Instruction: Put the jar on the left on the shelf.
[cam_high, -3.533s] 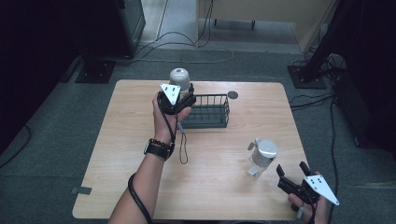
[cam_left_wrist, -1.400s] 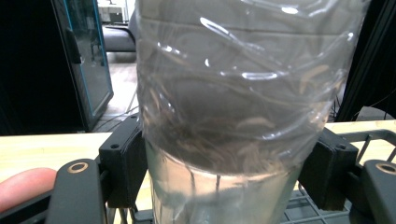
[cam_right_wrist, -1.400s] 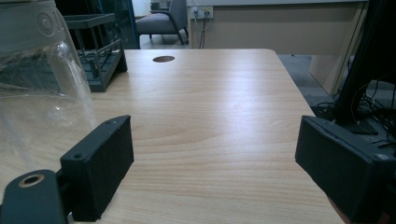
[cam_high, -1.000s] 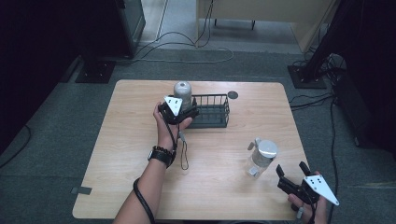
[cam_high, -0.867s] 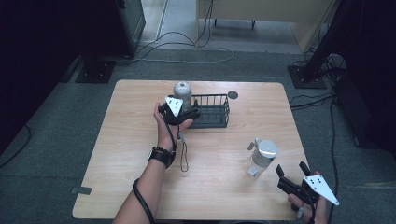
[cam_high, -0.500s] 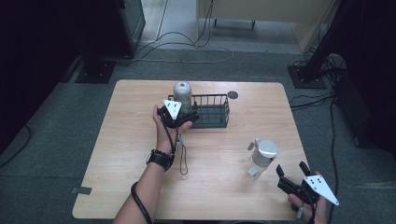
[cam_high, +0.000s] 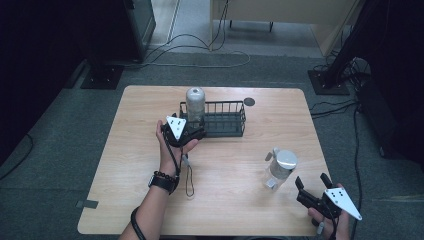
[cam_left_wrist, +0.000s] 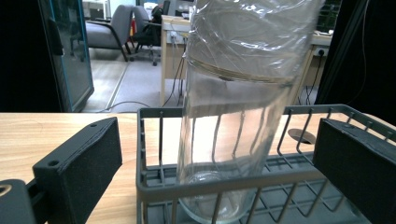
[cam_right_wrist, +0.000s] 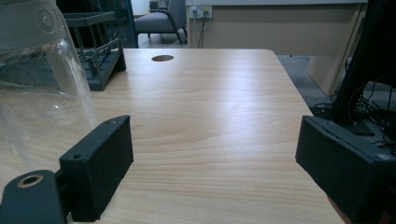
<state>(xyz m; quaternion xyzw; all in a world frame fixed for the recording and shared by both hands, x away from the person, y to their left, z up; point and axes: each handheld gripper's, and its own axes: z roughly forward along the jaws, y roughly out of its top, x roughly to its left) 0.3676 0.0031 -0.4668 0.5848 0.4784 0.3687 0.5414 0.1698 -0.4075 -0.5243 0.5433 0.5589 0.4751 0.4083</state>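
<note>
The left gripper (cam_high: 192, 134) sits with jaws spread apart just before the wire basket (cam_high: 232, 125); a clear bottle (cam_high: 195, 104) stands upright in the basket's left end; a second bottle (cam_high: 279, 167) stands near the right gripper (cam_high: 311, 186), jaws likewise parted.

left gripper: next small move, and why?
Probably draw the left gripper straight back from the wire basket. Its jaws stand open, wide of the clear bottle, which stands upright inside the basket's left end, so the placement looks done. A second bottle stands by the open right gripper.
</note>
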